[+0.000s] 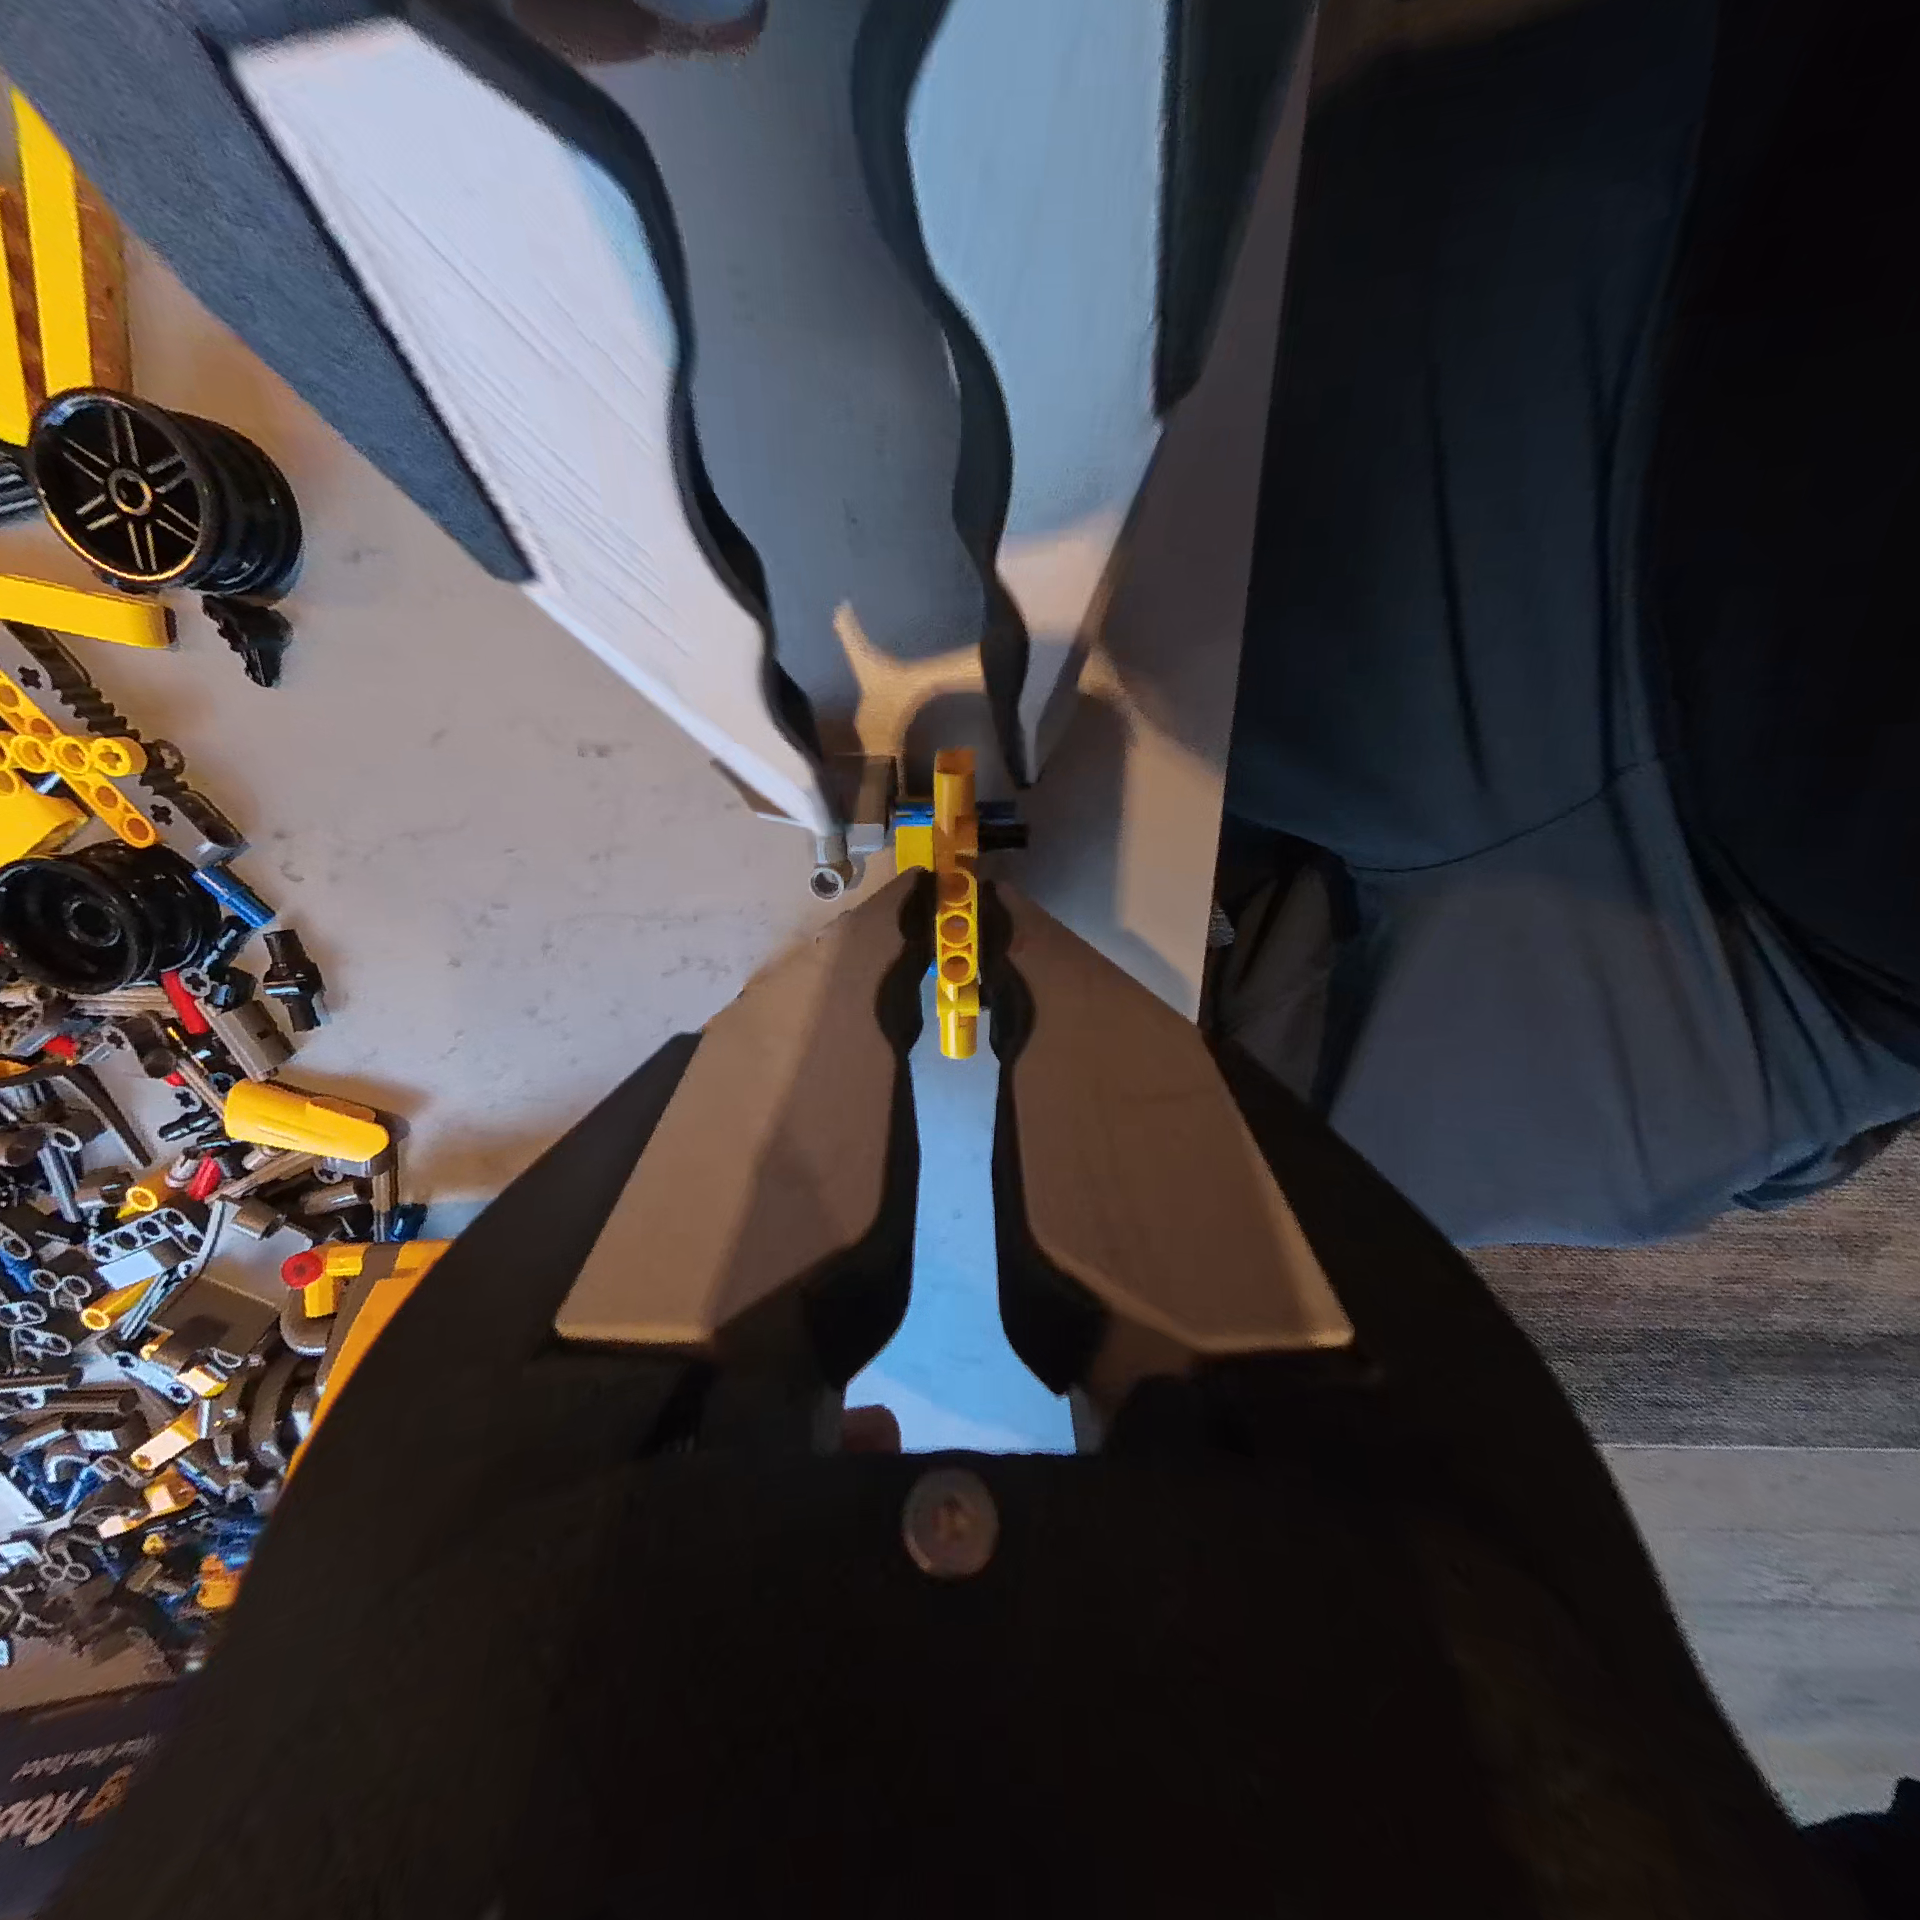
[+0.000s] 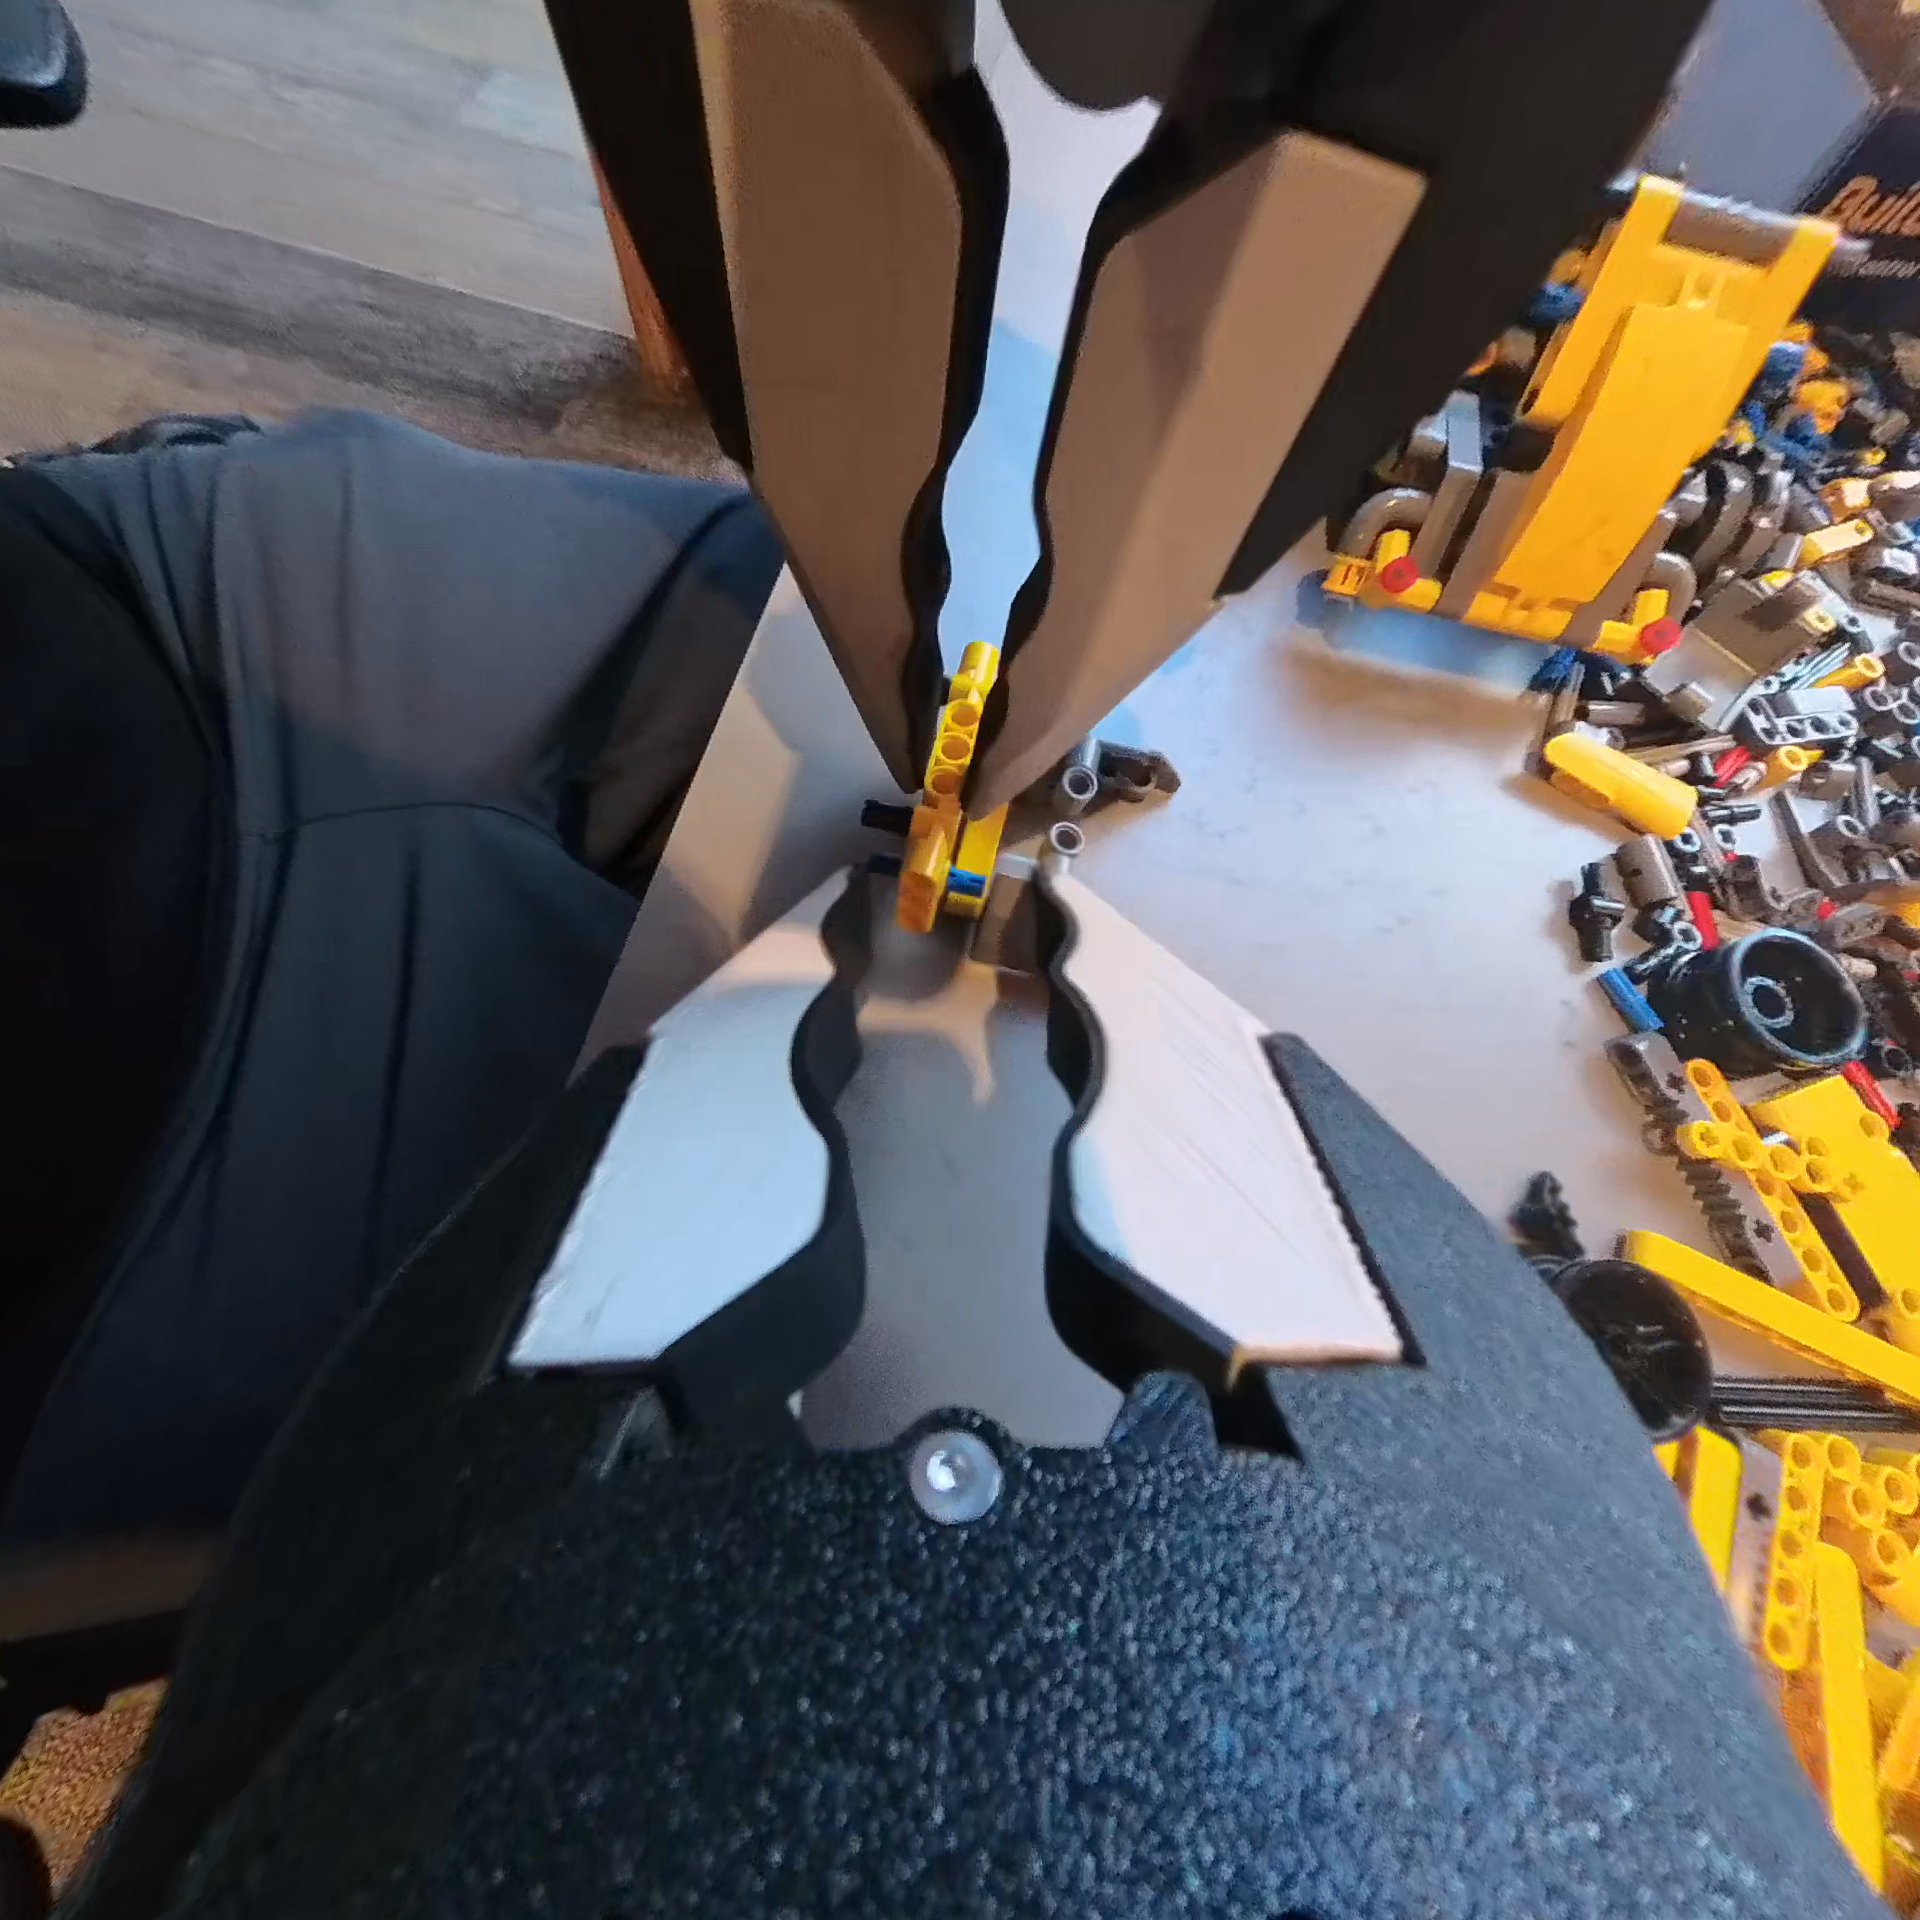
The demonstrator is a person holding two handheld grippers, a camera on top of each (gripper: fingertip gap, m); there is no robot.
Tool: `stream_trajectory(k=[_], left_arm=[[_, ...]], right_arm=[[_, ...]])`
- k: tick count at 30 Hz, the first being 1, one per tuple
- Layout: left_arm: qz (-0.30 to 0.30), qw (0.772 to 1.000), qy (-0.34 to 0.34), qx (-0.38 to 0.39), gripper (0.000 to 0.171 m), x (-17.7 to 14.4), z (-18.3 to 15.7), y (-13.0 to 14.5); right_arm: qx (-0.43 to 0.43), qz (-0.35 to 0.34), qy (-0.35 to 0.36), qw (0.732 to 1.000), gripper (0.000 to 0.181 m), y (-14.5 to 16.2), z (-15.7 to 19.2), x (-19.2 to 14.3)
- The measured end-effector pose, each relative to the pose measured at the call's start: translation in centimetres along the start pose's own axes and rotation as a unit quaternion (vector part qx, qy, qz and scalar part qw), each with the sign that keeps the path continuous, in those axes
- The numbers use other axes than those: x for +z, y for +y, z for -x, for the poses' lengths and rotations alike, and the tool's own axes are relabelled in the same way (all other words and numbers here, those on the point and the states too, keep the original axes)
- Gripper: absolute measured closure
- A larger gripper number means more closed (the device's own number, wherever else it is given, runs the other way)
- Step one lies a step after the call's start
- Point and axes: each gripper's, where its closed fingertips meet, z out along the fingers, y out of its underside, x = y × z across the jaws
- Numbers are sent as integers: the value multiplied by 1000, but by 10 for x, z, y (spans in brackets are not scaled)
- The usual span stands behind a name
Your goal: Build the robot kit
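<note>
The pale bench (image 1: 499,935) carries a big heap of loose yellow, grey and black building pieces (image 2: 1714,831) away from the edge nearest me, leaving that edge as working room. There my left gripper (image 1: 954,935) pinches the yellow holed beam (image 1: 956,935) narrowly, holding it upright and steady. My right gripper (image 2: 951,904) faces it with fingers spread wide and holding nothing, its tips flanking the beam's yellow-and-blue end and the small grey connector (image 2: 1023,868).
</note>
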Motion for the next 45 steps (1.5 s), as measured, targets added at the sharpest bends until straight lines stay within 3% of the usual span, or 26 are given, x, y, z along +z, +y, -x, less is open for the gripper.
stream_trajectory(k=[1,3,7,12,16,19,22,37,41,45], left_arm=[[-1,1000,0,0,165,-1,0,-1],[-3,1000,-8,-1,165,-2,3,-2],[-24,1000,-7,-14,159,-5,-1,-1],[-86,993,-34,-66,102,-18,14,19],[-142,986,6,-86,88,-7,20,31],[-164,981,49,-86,88,6,14,28],[-153,985,34,-67,88,18,14,28],[-260,964,6,-56,106,8,22,21],[-230,973,17,-32,124,5,11,18],[-199,979,18,-45,123,6,10,19]], right_arm=[[-1,7,1,1000,160,2,0,2],[2,12,-6,1000,172,4,3,4],[28,5,-1,1000,173,5,1,1],[51,-11,-5,999,174,6,2,-5],[40,-1,-8,999,174,7,5,-2],[36,6,4,999,174,9,2,-1],[42,2,3,999,174,8,1,0],[53,14,1,998,174,9,-3,7],[58,12,1,998,174,8,-4,7],[55,19,2,998,174,10,-3,8]])
